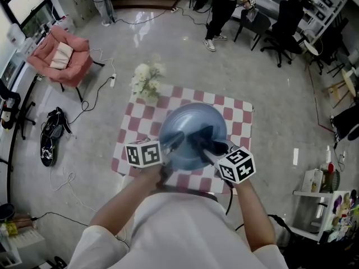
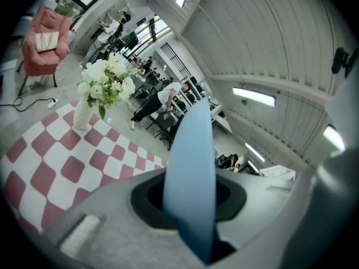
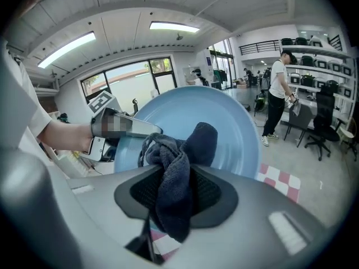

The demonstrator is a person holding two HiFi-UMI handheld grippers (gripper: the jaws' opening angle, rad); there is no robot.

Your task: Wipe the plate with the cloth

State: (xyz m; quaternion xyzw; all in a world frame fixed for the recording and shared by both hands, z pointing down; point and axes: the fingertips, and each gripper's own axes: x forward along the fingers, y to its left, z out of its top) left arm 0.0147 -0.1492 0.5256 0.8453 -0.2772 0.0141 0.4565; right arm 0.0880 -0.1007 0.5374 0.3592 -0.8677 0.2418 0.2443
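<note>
Left gripper (image 2: 189, 214) clamps the rim of the round pale-blue plate (image 1: 182, 122), propping it above the red-checked counter (image 1: 238, 116) so the right gripper (image 3: 171, 198), pinching the dark grey terry cloth (image 3: 175, 167), can scrub its face.

The blue plate (image 3: 235, 133) looks smooth and faintly glossy. The dark cloth (image 3: 173, 186) is nubby terry; the floor (image 1: 185, 43) shines.

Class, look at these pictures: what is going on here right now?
A person holds a gripper in each hand above a red-checked table. The left gripper is shut on the rim of a blue plate, holding it up on edge. The right gripper is shut on a dark cloth, which lies against the plate's face.
</note>
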